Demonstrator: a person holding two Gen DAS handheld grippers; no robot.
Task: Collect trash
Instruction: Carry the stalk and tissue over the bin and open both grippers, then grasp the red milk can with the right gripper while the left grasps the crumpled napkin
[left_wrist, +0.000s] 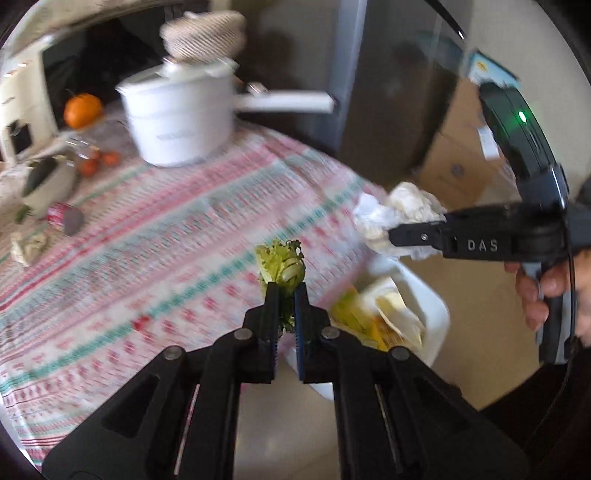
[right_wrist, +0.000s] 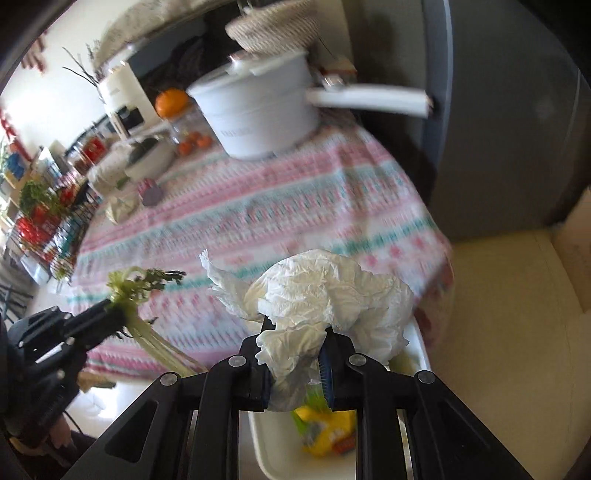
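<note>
My left gripper (left_wrist: 286, 291) is shut on a green vegetable scrap (left_wrist: 282, 264), held at the near edge of the patterned tablecloth (left_wrist: 166, 236). It also shows in the right wrist view (right_wrist: 110, 306) with the leafy scrap (right_wrist: 136, 284). My right gripper (right_wrist: 295, 328) is shut on crumpled white tissue (right_wrist: 325, 291), held over a white bin (right_wrist: 266, 439) beside the table. In the left wrist view the right gripper (left_wrist: 395, 230) holds the tissue (left_wrist: 399, 214) above the bin (left_wrist: 436, 306). Yellow packaging (right_wrist: 325, 428) lies in the bin.
A white pot (left_wrist: 177, 114) with a long handle stands at the table's far side, with an orange (left_wrist: 82, 110) and small tomatoes (left_wrist: 99, 162) to its left. A crumpled wrapper (left_wrist: 27, 247) and a small can (left_wrist: 64, 218) lie at the left. Cardboard boxes (left_wrist: 461, 155) stand on the floor.
</note>
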